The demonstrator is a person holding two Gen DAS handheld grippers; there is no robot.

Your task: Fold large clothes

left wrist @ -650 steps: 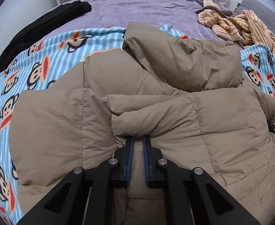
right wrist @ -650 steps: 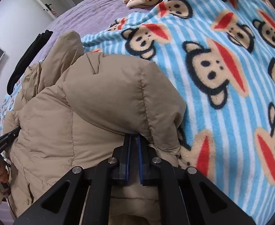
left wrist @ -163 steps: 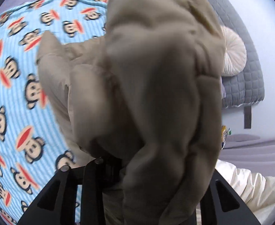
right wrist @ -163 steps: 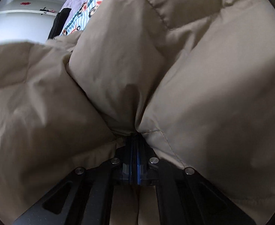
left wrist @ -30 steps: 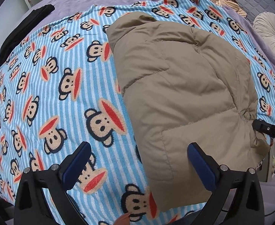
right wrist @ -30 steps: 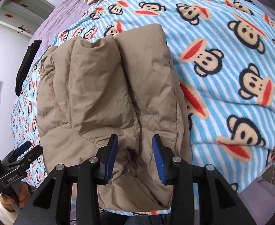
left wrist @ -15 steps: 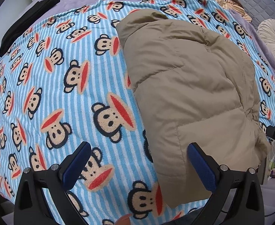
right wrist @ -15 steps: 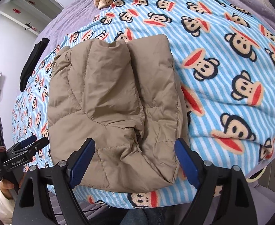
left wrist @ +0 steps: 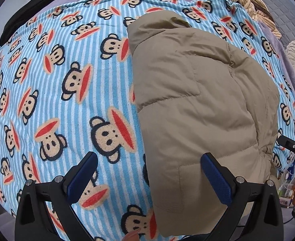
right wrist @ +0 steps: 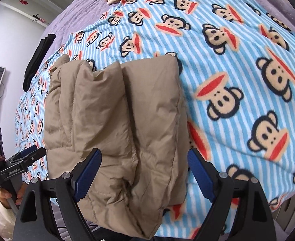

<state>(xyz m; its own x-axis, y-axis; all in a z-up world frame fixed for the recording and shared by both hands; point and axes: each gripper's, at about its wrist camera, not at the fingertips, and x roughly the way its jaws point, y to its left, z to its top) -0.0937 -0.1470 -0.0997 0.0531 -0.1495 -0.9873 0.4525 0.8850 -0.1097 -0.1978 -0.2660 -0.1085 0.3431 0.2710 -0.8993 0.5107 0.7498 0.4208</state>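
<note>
The folded tan quilted puffer jacket (left wrist: 199, 108) lies right of centre on the blue-striped monkey-print fleece blanket (left wrist: 67, 92). The left gripper (left wrist: 148, 177) hovers at the lower edge, jaws wide apart and empty. The right gripper (right wrist: 144, 171) at frame bottom straddles the jacket's near end, jaws spread, pads clear of the fabric.

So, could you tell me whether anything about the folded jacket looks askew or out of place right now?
One thing: the tan puffer jacket lies folded on the monkey-print blanket, but its near end hangs past the bed's edge. Both the left gripper and the right gripper are open and clear of it.
</note>
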